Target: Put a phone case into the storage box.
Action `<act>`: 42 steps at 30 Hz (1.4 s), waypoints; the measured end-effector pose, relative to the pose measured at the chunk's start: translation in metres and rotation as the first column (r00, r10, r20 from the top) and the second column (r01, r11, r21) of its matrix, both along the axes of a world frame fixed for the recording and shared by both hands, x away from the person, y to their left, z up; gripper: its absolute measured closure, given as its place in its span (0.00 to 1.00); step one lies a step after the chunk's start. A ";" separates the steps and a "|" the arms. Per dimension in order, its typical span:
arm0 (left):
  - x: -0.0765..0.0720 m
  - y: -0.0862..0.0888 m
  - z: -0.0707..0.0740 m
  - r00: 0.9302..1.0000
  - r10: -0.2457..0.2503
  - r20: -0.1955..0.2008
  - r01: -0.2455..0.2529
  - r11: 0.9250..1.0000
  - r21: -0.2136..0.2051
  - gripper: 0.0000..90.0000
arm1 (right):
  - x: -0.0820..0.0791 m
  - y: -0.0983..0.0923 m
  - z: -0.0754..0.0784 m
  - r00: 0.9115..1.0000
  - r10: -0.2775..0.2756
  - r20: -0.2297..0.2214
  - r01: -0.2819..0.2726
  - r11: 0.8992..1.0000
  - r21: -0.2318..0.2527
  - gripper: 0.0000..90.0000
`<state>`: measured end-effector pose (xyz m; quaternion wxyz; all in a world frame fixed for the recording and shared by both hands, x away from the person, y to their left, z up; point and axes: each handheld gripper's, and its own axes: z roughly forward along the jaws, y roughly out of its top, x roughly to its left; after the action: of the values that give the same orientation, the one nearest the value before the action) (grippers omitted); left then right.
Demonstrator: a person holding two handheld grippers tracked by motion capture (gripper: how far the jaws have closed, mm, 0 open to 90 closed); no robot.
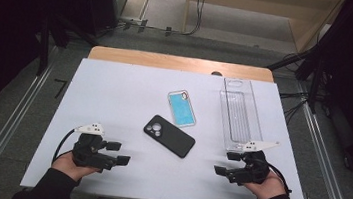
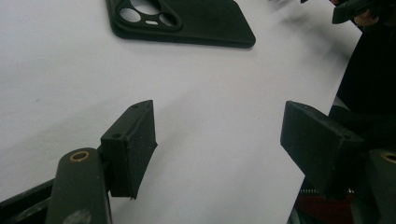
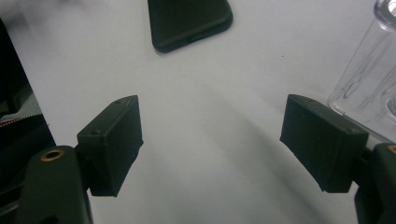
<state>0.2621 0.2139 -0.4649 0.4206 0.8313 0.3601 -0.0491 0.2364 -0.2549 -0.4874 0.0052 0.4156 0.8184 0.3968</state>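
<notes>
Both tongs, left and right, released at counter's near edge | pre-reach | next we grab black phone mid-counter

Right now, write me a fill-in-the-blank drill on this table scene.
1. The black phone lies with its camera side facing ____.
2. The case with the blue inside lies ____ the black phone and the clear plastic tray.
3. The jaws of the left gripper and the right gripper stand ____, nothing between them.

Missing: up; between; open
</notes>
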 end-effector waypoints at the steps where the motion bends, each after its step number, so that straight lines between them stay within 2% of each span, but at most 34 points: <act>1: 0.000 0.000 0.000 1.000 -0.002 0.002 0.002 1.000 0.003 0.30 | 0.000 0.000 0.000 1.000 -0.002 0.000 0.002 1.000 -0.001 0.21; 4: 0.000 0.000 0.000 1.000 0.001 0.004 -0.001 1.000 0.002 0.30 | 0.000 0.001 0.001 1.000 0.007 0.001 -0.007 1.000 0.011 0.21; 7: 0.000 0.000 0.000 1.000 0.002 0.005 -0.002 1.000 0.003 0.30 | 0.000 0.004 0.007 0.998 0.038 0.047 -0.040 0.998 0.041 0.20; 10: 0.000 0.000 0.000 1.000 0.001 0.007 -0.001 1.000 0.004 0.30 | 0.000 0.008 0.010 0.996 0.052 0.068 -0.055 0.997 0.046 0.20; 14: 0.000 0.000 0.000 1.000 0.002 0.007 -0.002 1.000 0.003 0.30 | 0.001 0.013 0.010 0.998 0.042 0.047 -0.044 0.998 0.048 0.20; 20: 0.001 0.000 0.000 1.000 0.002 0.002 -0.002 1.000 -0.002 0.30 | 0.005 0.023 0.014 1.000 0.014 0.024 -0.016 0.994 0.110 0.20; 23: 0.000 0.000 0.000 1.000 0.001 0.003 -0.001 1.000 -0.003 0.30 | 0.006 0.029 0.015 1.000 0.009 0.024 -0.011 0.996 0.089 0.20; 24: 0.001 0.000 0.000 1.000 0.000 0.003 0.000 1.000 -0.003 0.30 | 0.007 0.034 0.016 1.000 0.007 0.030 -0.009 0.998 0.059 0.20; 26: 0.000 0.000 0.001 1.000 0.000 0.003 0.000 1.000 -0.002 0.30 | 0.008 0.036 0.016 1.000 0.009 0.023 -0.011 0.999 0.051 0.20; 32: 0.000 0.001 0.001 1.000 0.001 0.007 -0.001 1.000 -0.008 0.30 | 0.014 0.047 0.018 0.999 -0.034 0.015 0.034 0.999 0.024 0.18; 36: 0.001 0.001 0.001 1.000 0.009 -0.001 -0.009 1.000 -0.006 0.30 | 0.016 0.052 0.020 0.998 -0.044 0.054 0.043 0.999 0.024 0.16; 42: 0.001 0.002 0.001 1.000 0.005 0.014 -0.004 1.000 -0.013 0.30 | 0.021 0.058 0.019 0.997 -0.056 0.046 0.054 0.998 0.041 0.06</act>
<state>0.2627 0.2158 -0.4635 0.4287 0.8280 0.3586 -0.0445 0.2574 -0.1973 -0.4679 0.0274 0.4286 0.7981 0.4226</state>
